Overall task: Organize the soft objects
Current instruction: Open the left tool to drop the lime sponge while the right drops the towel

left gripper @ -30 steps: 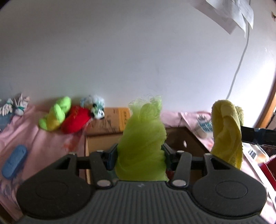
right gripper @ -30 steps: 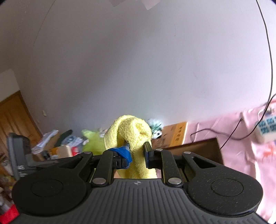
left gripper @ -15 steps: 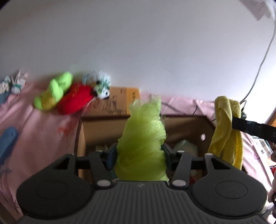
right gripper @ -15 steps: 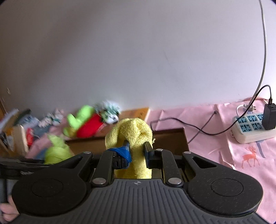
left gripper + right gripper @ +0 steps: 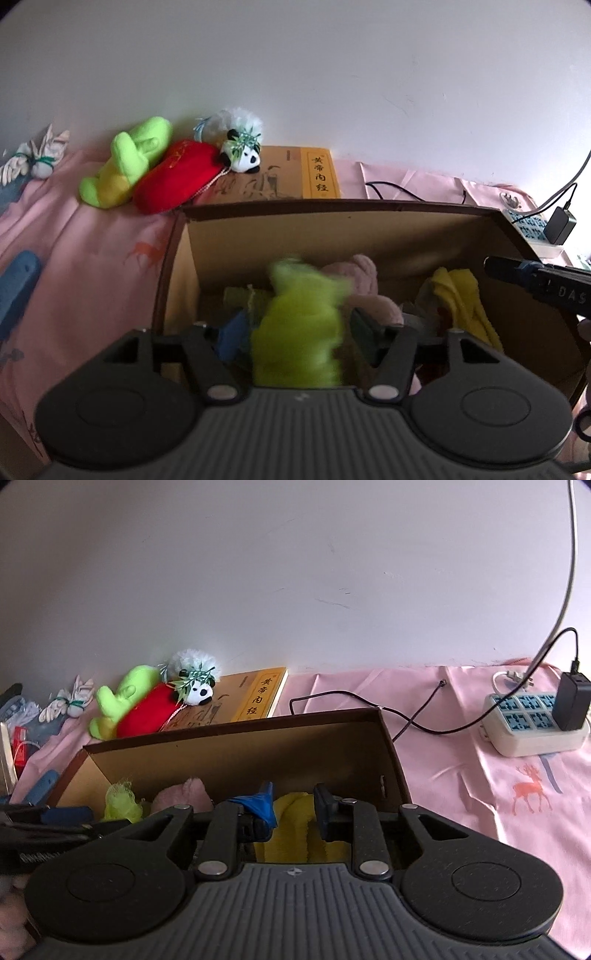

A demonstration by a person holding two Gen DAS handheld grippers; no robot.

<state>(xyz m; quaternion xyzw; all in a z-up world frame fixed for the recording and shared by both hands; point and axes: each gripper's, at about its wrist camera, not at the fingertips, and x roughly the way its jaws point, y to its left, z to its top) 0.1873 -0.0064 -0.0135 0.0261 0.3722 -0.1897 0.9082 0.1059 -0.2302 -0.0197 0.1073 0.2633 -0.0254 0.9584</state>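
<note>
1. Dropping into the cardboard box [image 5: 369,218], the green mesh cloth [image 5: 299,332] sits blurred at the lower middle of the left view, between the left gripper [image 5: 295,332] fingers, which stand apart and clear of it.
2. The yellow towel [image 5: 295,823] lies low in the box at the lower middle of the right view; the right gripper [image 5: 293,805] fingers are spread with gaps either side.
3. A pink plush [image 5: 364,280] already rests inside, just beside both cloths.
4. Still outside, at the upper left: green plush [image 5: 125,166], red pouch [image 5: 177,177], panda toy [image 5: 242,157], white bundle [image 5: 37,162], all on the pink sheet [image 5: 517,775]. By my reckoning, roughly half remains.
</note>
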